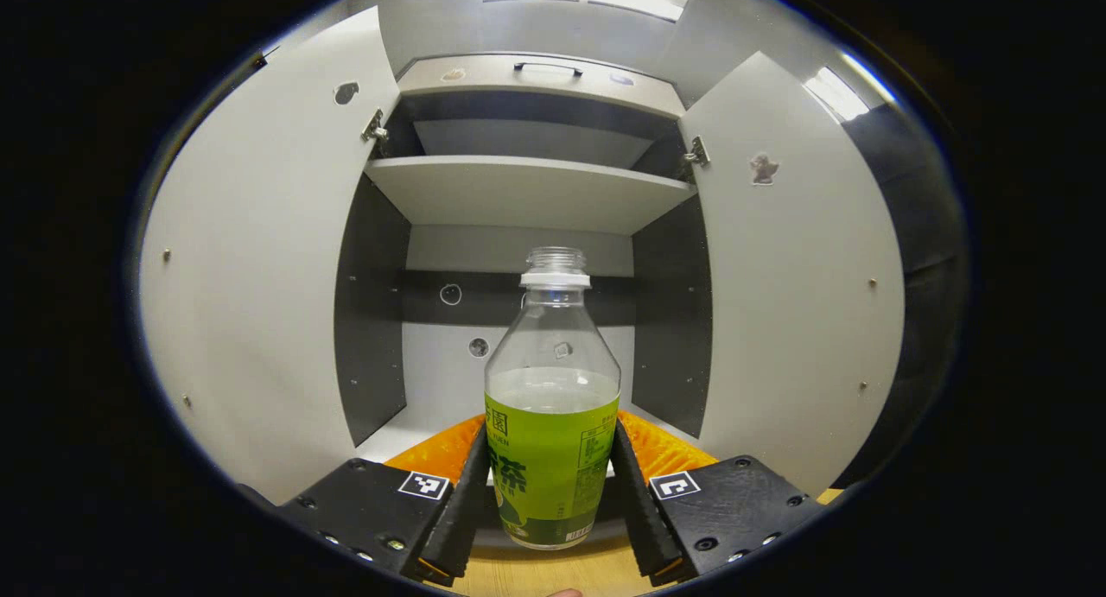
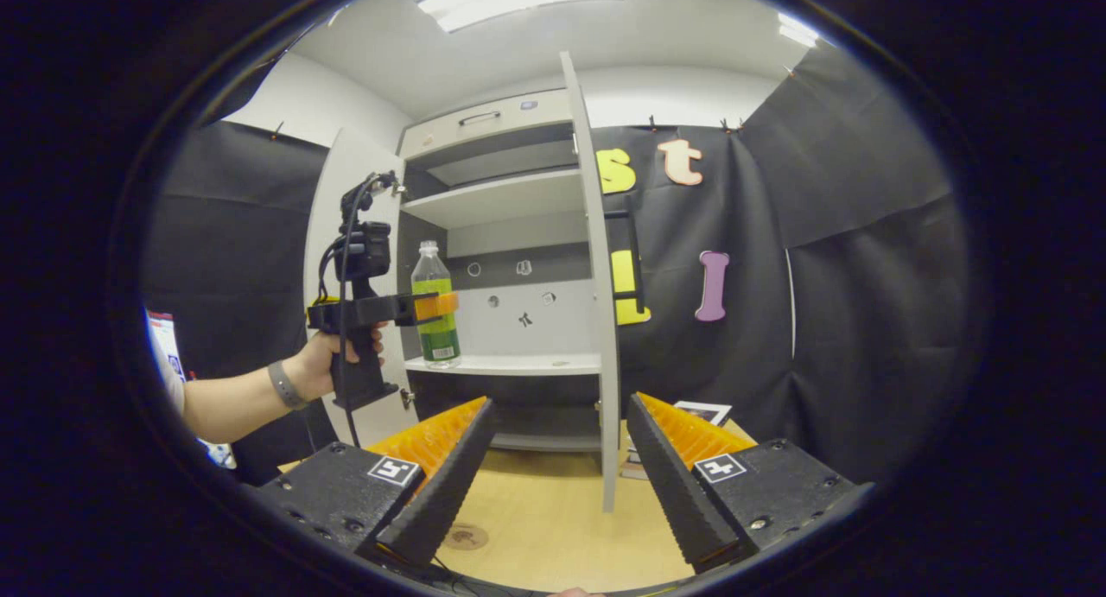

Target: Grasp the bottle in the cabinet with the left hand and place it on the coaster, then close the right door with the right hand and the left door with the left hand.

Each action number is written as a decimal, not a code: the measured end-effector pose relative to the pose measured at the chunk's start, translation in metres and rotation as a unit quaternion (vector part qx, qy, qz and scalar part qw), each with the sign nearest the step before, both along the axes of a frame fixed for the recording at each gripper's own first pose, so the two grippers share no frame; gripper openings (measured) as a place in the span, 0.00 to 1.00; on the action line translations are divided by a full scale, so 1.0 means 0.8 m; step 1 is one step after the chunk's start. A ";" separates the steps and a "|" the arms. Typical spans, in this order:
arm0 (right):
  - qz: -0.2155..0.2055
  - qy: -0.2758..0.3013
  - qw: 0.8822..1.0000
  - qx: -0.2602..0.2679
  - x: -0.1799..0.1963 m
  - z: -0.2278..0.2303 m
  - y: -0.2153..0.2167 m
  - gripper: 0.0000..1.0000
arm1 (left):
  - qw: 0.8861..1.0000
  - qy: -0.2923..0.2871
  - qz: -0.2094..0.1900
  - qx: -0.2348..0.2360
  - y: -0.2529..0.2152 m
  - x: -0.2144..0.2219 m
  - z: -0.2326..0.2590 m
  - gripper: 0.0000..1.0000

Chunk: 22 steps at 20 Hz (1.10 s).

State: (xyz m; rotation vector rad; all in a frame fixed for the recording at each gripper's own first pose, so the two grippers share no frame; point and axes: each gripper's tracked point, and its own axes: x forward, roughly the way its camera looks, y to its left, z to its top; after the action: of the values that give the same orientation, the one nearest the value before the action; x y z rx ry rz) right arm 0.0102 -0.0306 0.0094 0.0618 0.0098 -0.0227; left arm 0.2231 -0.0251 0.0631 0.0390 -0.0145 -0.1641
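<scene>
Left tongs (image 1: 551, 485): two black housing blocks with visible screws, each bearing a square black-and-white fiducial marker; long ribbed fingers (image 1: 462, 502) tapering forward. Seen from the right gripper view (image 2: 436, 308): black pistol-grip handle, camera module stacked above, black cable looping down alongside.

Right tongs (image 2: 560, 467): same build, matching markers, screws and serrated fingers (image 2: 674, 485).

Person: hand (image 2: 333, 355) on the handle, grey wristband (image 2: 283, 384), short white sleeve (image 2: 170, 381).

Clear glossy plastic bottle (image 1: 553, 407)
</scene>
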 end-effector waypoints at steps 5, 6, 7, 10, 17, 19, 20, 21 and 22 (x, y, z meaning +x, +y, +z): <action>0.025 -0.005 1.000 0.007 -0.014 0.011 0.014 1.00 | 1.000 0.010 0.007 0.001 -0.001 -0.079 -0.042 0.69; 0.025 -0.006 1.000 0.008 -0.016 0.013 0.015 1.00 | 1.000 0.010 0.009 0.001 -0.001 -0.092 -0.051 0.69; 0.024 -0.005 1.000 0.009 -0.017 0.014 0.013 1.00 | 1.000 0.009 0.009 0.000 -0.004 -0.106 -0.059 0.69; 0.023 -0.008 1.000 0.010 -0.024 0.022 0.015 0.98 | 1.000 -0.009 0.020 0.011 -0.004 -0.140 -0.081 0.69; 0.012 -0.030 0.999 0.018 -0.049 0.053 0.023 1.00 | 0.997 -0.025 0.062 0.028 -0.003 -0.194 -0.156 0.69; 0.014 -0.033 0.999 0.022 -0.053 0.061 0.025 1.00 | 0.996 -0.022 0.084 0.033 0.004 -0.198 -0.192 0.69; 0.014 -0.030 0.999 0.021 -0.055 0.062 0.026 1.00 | 0.995 -0.015 0.091 0.035 0.006 -0.199 -0.212 0.69; 0.012 -0.027 0.999 0.020 -0.056 0.064 0.024 1.00 | 0.995 -0.012 0.096 0.034 0.005 -0.201 -0.231 0.69; 0.008 -0.023 1.000 0.016 -0.058 0.066 0.022 0.98 | 0.994 -0.008 0.100 0.033 0.004 -0.203 -0.248 0.69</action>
State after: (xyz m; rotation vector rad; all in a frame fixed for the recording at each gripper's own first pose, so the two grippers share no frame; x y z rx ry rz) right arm -0.0365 -0.0129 0.0626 0.0941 -0.0355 -0.0044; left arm 0.0609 -0.0220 -0.1352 0.1081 -0.0210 0.0357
